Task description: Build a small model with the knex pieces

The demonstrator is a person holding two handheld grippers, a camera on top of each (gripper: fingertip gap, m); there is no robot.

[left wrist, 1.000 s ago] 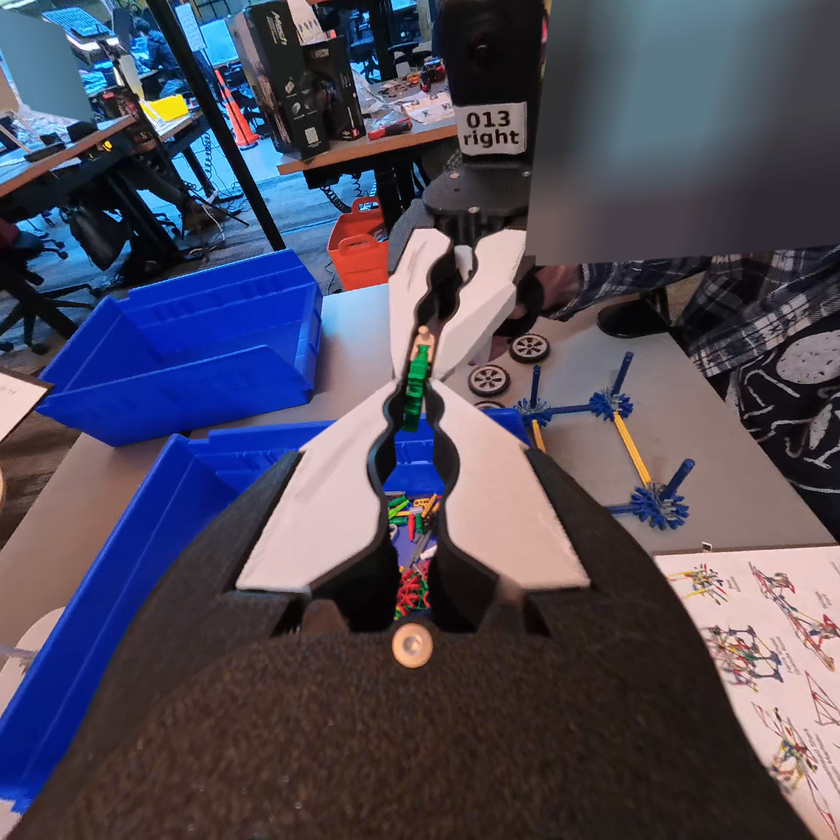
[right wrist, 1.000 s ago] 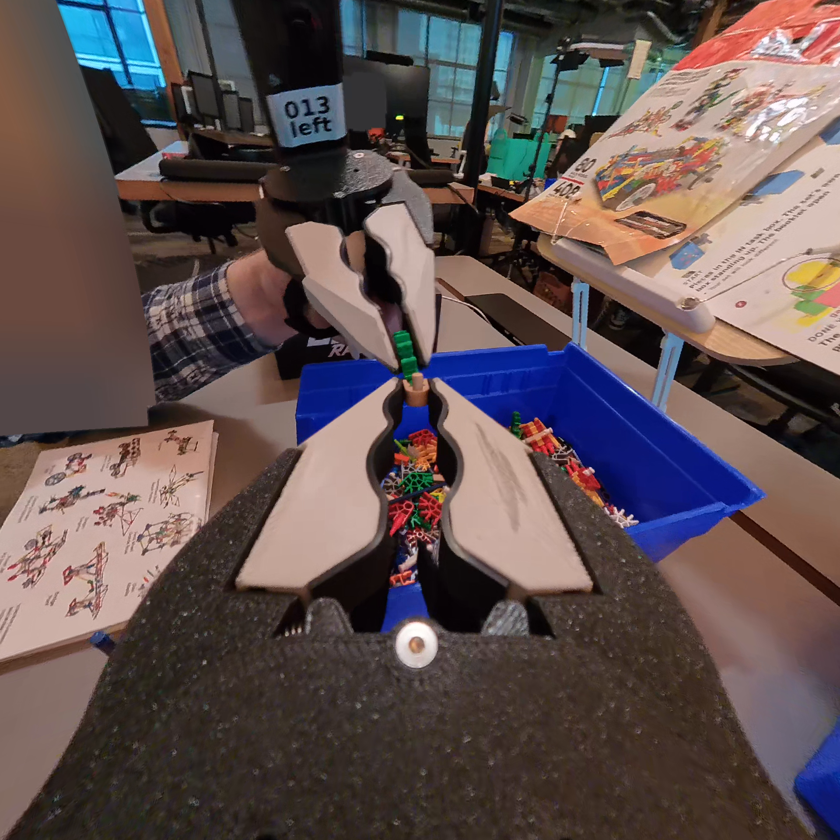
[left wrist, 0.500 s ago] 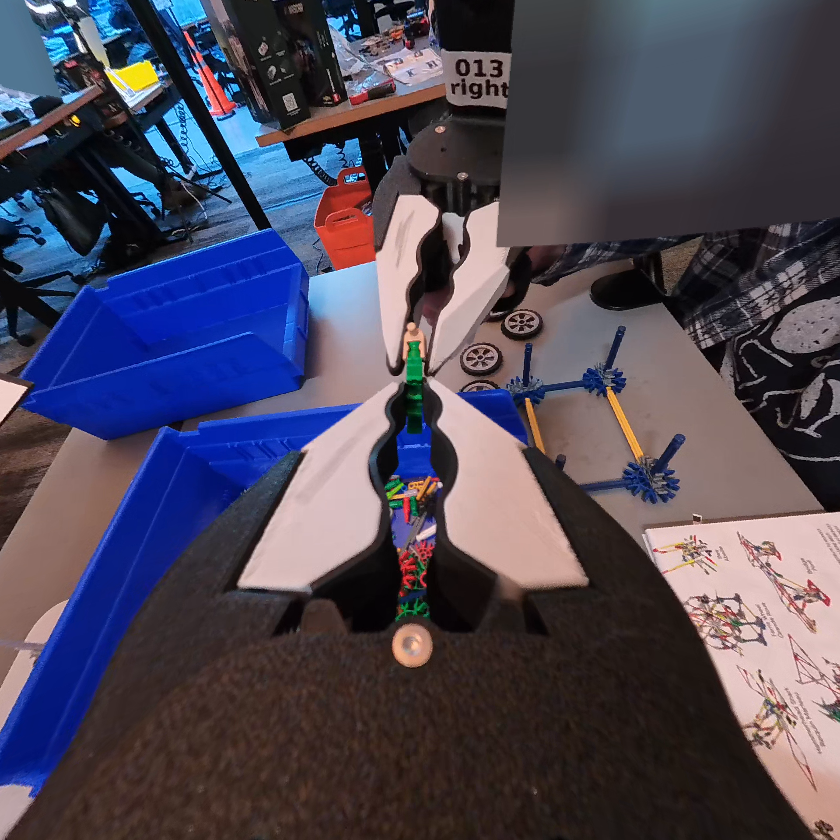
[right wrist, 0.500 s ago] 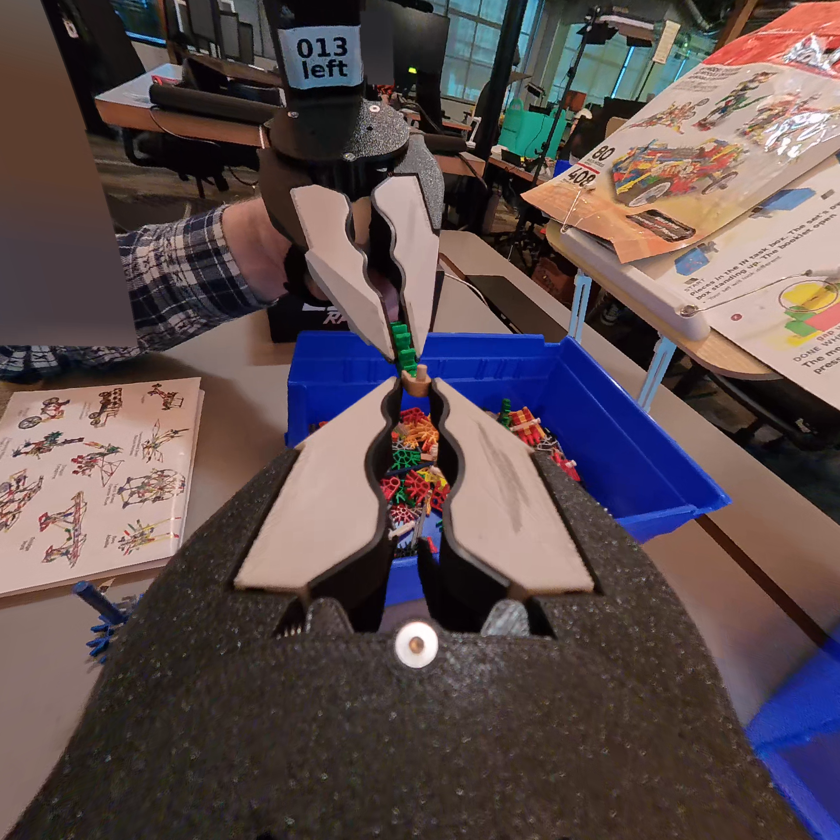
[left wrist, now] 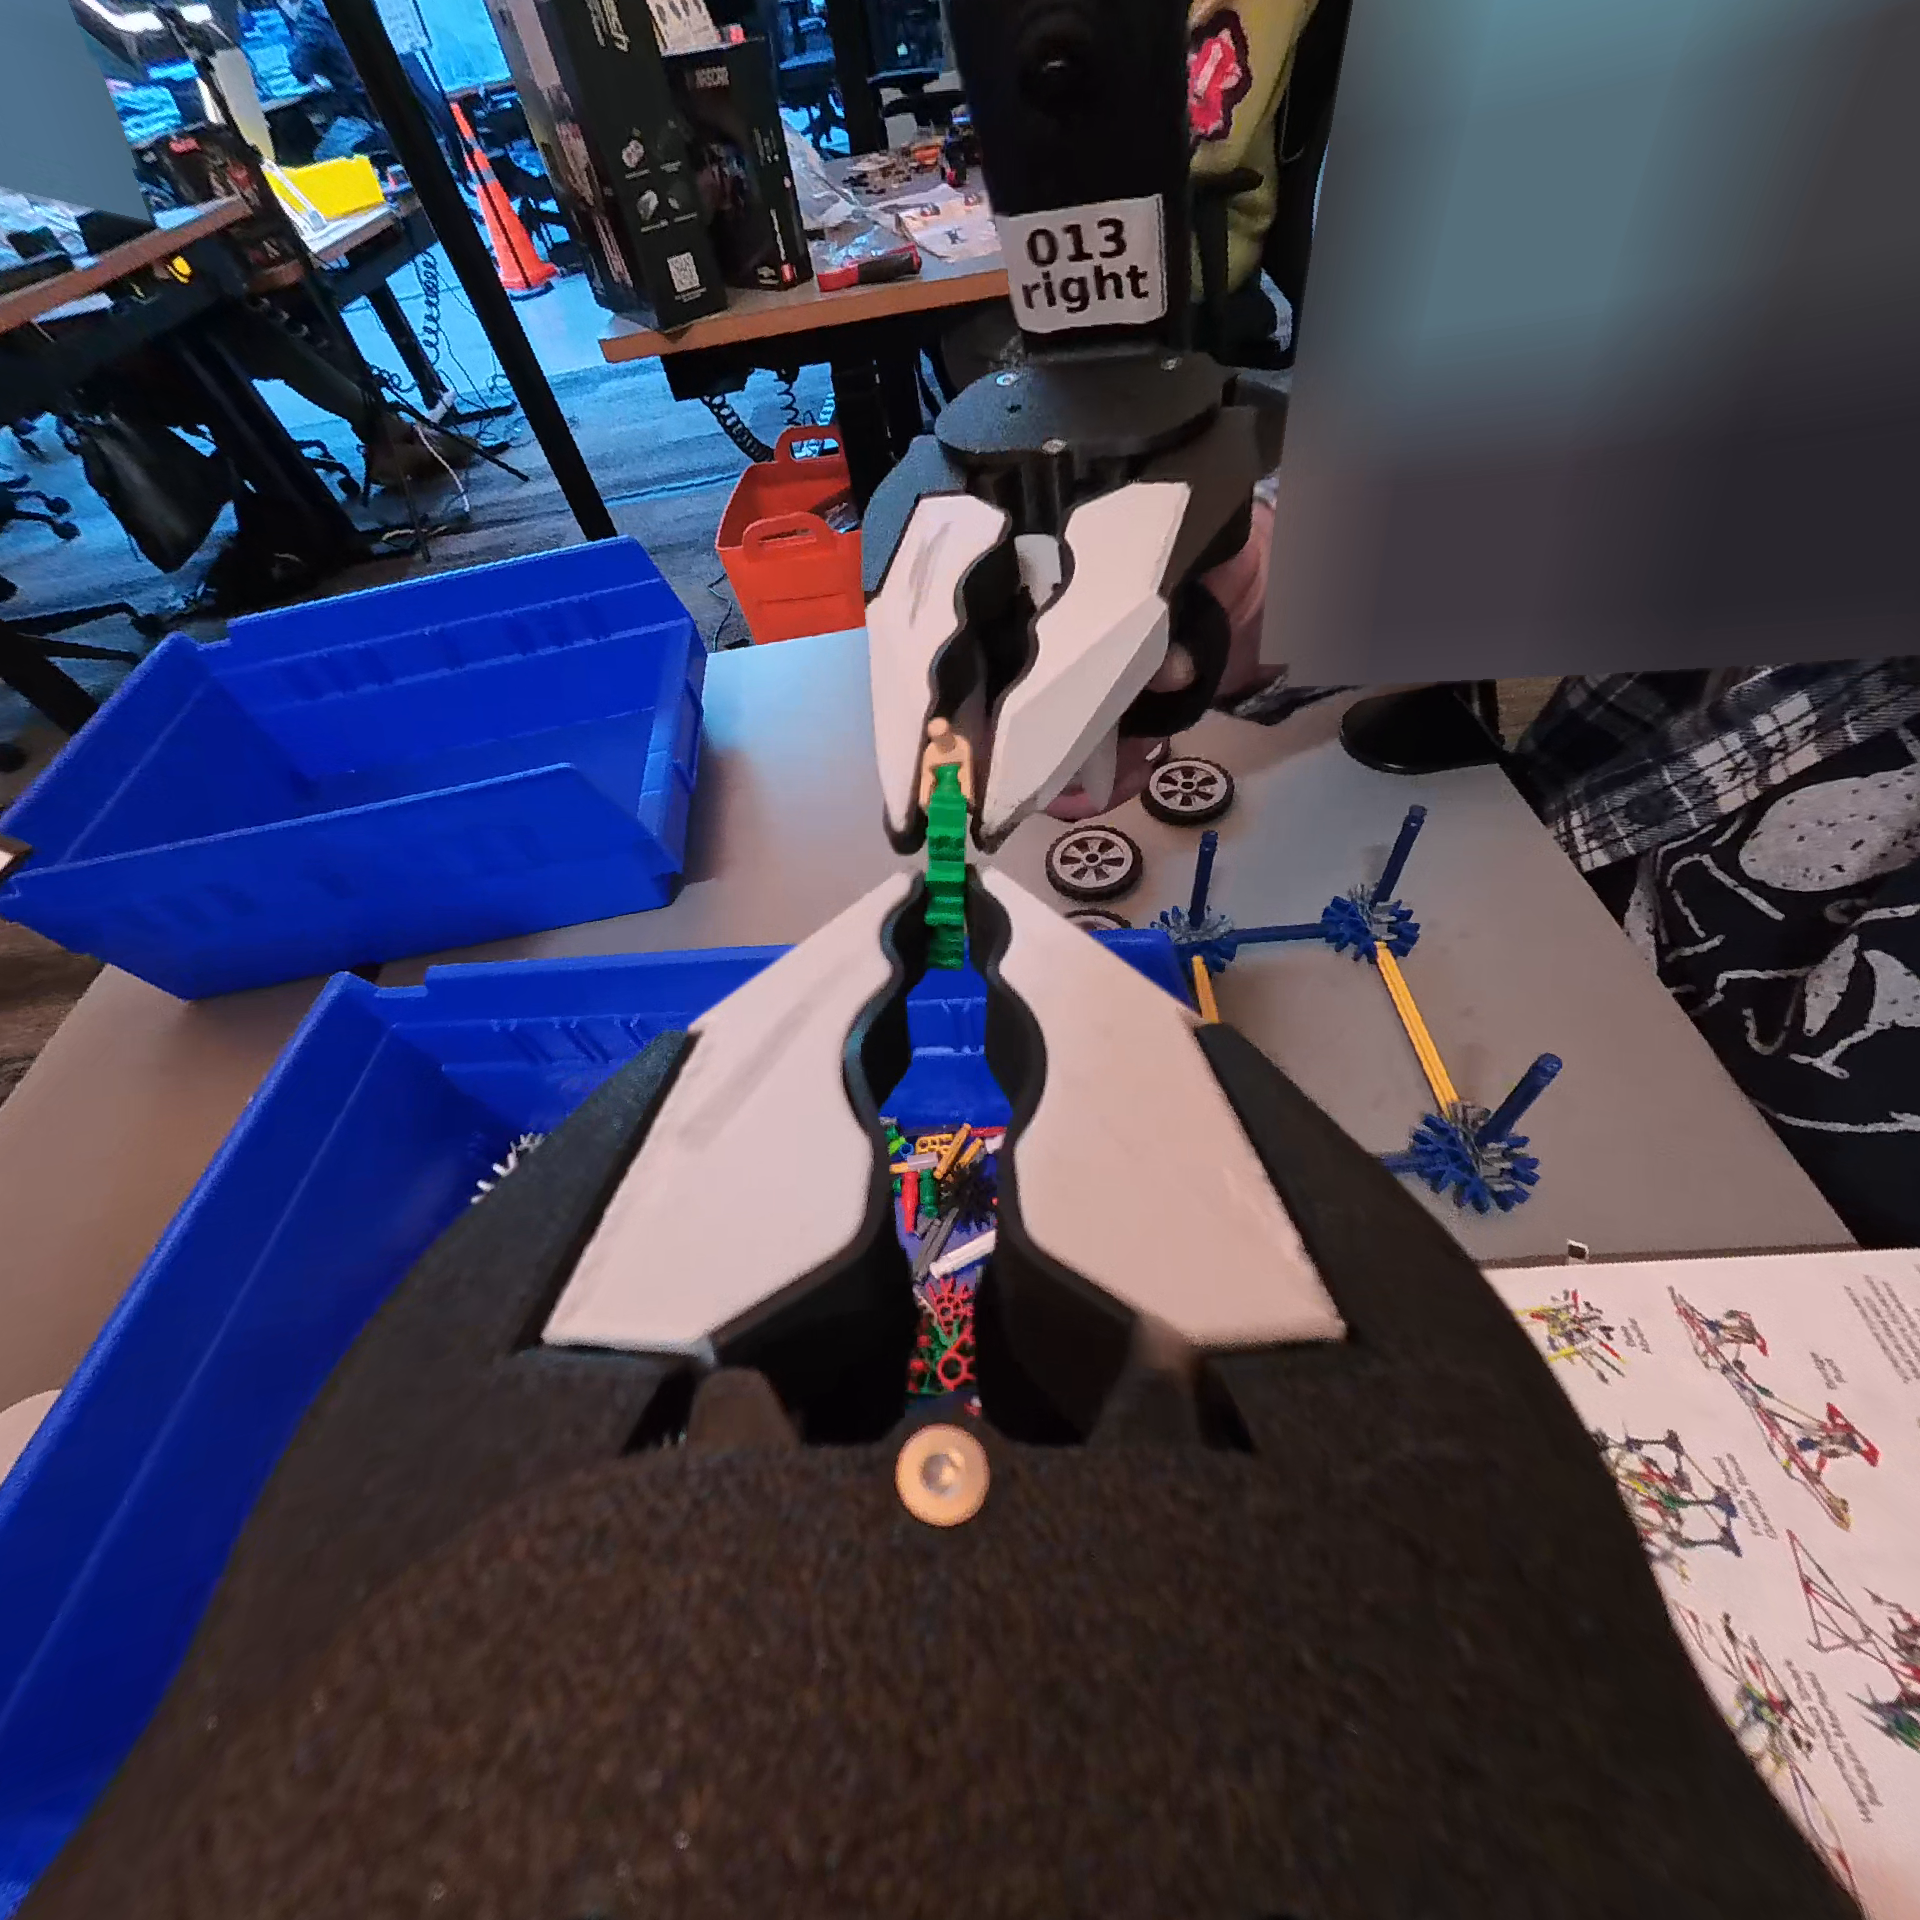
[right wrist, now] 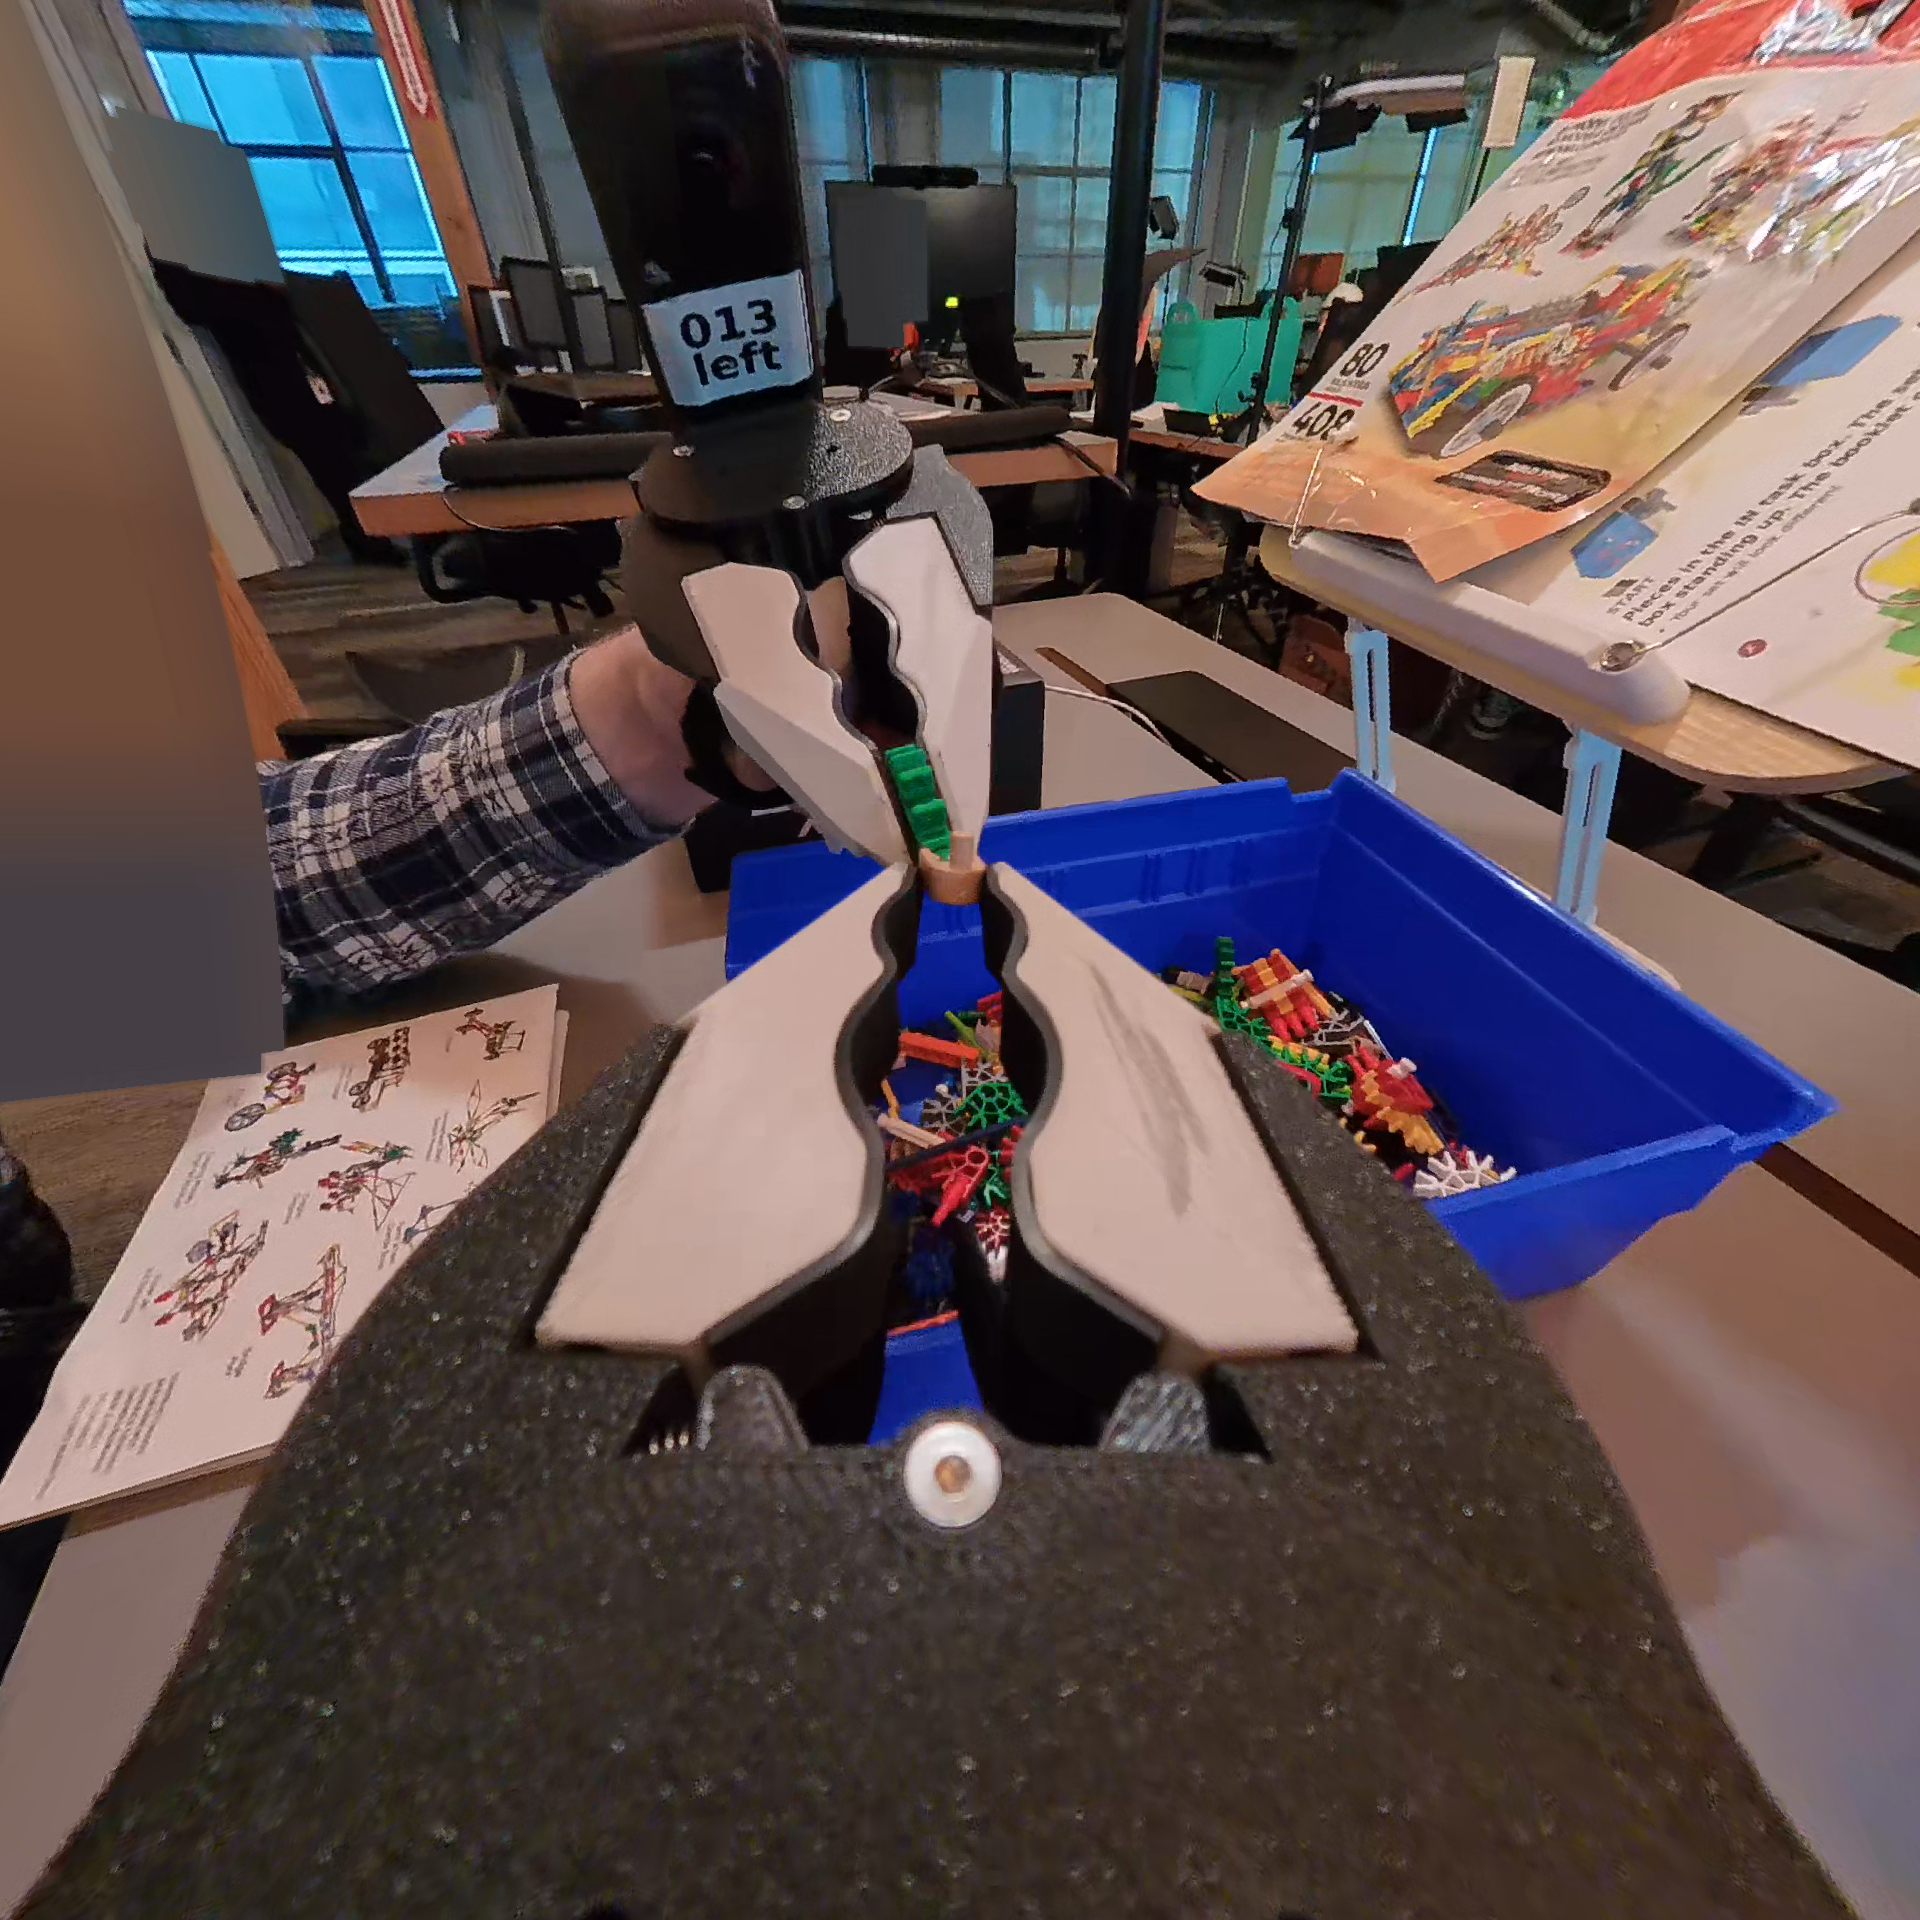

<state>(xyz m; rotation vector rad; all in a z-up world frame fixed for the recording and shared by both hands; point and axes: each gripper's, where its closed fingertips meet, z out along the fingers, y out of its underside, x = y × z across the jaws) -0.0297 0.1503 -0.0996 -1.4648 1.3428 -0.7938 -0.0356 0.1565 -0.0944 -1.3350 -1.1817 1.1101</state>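
My left gripper (left wrist: 945, 894) is shut on a short green ridged rod (left wrist: 945, 873). My right gripper (right wrist: 951, 878) is shut on a small tan connector piece (right wrist: 954, 881). The two grippers face each other tip to tip above a blue bin of parts (left wrist: 312, 1122). The tan piece (left wrist: 943, 758) sits at the far end of the green rod and touches it. In the right wrist view the green rod (right wrist: 920, 795) shows between the left gripper's fingers (right wrist: 800, 717). The left gripper (right wrist: 914, 842) and right gripper (left wrist: 940, 831) each show in the other's view.
The bin (right wrist: 1538, 997) holds several coloured rods and connectors (right wrist: 1309, 1039). An empty blue bin (left wrist: 364, 748) stands behind. A blue and yellow rod frame (left wrist: 1371, 997) and black wheels (left wrist: 1096, 862) lie on the table. Instruction sheets (left wrist: 1766, 1475) (right wrist: 281, 1195) lie nearby. A tilted board (right wrist: 1621, 416) stands to the right. The grippers are tip to tip, or close to it.
Both grippers have stayed shut and tip to tip. The tan piece and green rod have stayed pressed together, and the pair has shifted slightly above the bin.
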